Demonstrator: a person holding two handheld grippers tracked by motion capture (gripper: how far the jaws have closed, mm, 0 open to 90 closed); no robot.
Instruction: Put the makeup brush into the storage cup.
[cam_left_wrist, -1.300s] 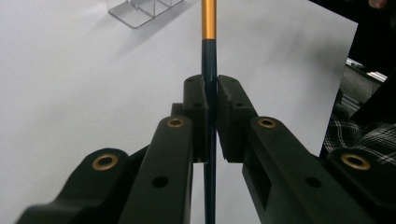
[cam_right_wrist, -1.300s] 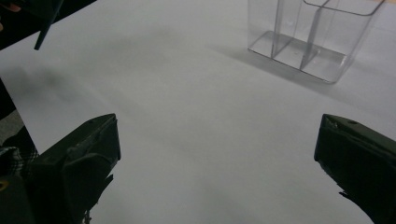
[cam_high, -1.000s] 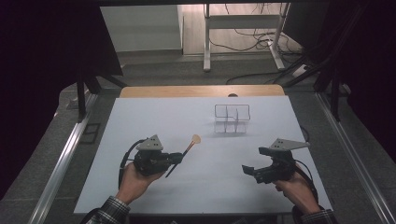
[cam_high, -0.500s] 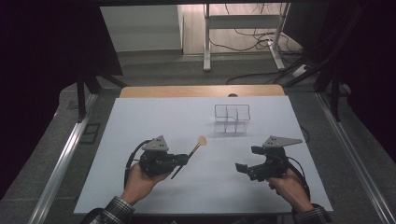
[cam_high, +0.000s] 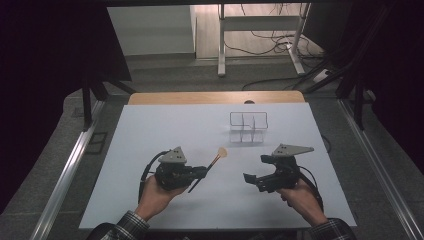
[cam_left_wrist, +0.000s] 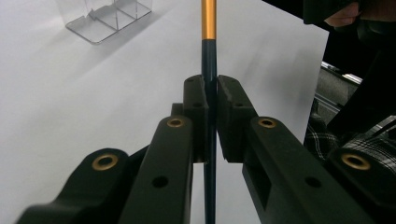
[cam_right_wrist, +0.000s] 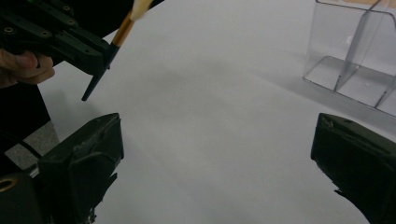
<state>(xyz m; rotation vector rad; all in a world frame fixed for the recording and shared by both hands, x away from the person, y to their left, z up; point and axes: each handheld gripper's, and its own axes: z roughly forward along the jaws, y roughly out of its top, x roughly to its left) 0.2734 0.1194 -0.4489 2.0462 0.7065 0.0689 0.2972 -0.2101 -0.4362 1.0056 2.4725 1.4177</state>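
left gripper (cam_high: 202, 172), jaws clamped on the dark handle of a makeup brush (cam_high: 210, 166) held above the white table (cam_high: 150, 135), bristles toward the clear divided organiser (cam_high: 248, 127) farther back. right gripper (cam_high: 250, 179), jaws spread wide with nothing between them, just beside the brush.

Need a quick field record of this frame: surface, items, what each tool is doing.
surface: white table top
held item: slim brush with dark handle, orange ferrule and pale tip
left tool: shut on the brush's dark handle, tip pointing toward the organiser
right tool: jaws wide apart, nothing between them, facing the brush
other item: clear plastic organiser with dividers, upright at the far side of the table, nothing visible inside
contact: brush and organiser apart
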